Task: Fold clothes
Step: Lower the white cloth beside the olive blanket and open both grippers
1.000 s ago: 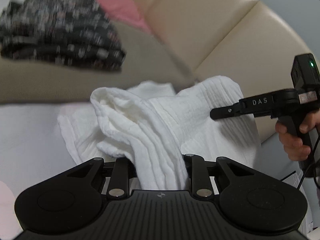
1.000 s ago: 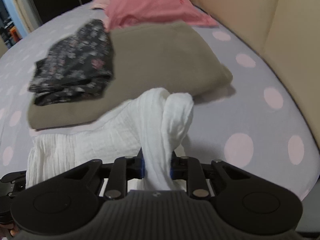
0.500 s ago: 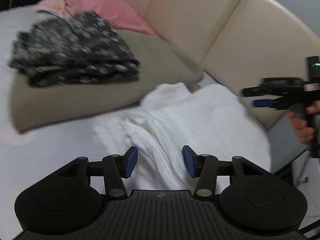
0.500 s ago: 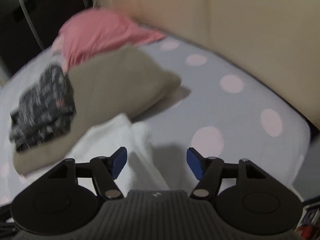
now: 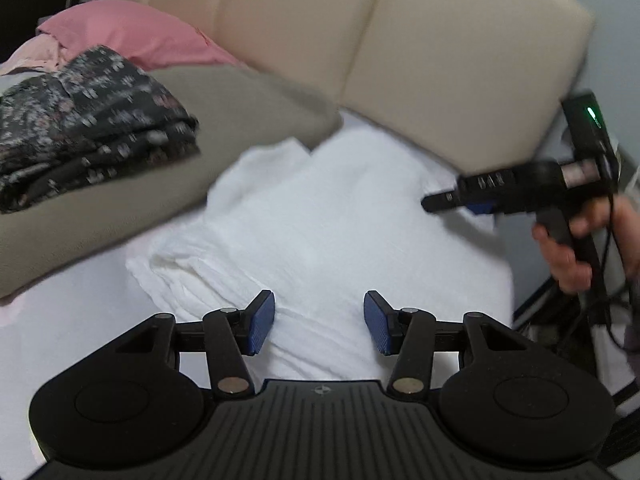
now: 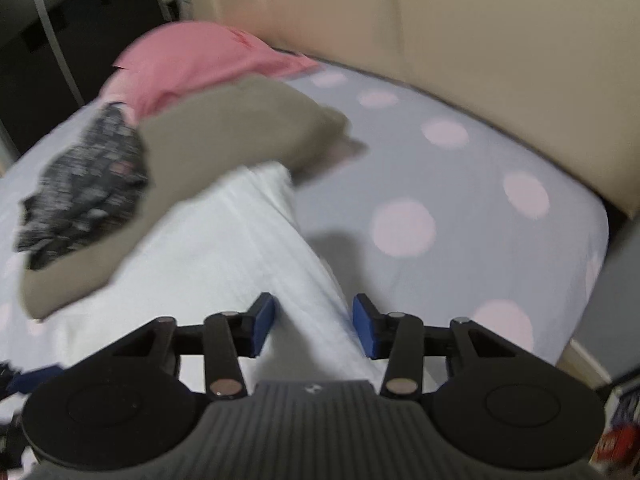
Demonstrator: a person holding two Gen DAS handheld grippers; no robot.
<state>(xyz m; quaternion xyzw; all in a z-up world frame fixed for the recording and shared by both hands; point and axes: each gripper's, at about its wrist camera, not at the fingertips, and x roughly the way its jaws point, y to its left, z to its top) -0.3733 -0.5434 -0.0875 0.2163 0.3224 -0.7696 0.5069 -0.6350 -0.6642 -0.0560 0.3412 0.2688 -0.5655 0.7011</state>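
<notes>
the white garment (image 5: 320,216) lies spread on the dotted bed sheet (image 6: 460,208), touching a folded taupe blanket (image 5: 248,120). the left tongs (image 5: 319,322) stand apart above it, gripping nothing. the right tongs (image 6: 314,322) are closing, pads clear of the cloth between them.

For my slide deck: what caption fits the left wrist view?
Left gripper open above white garment on the bed, right gripper alongside.
</notes>
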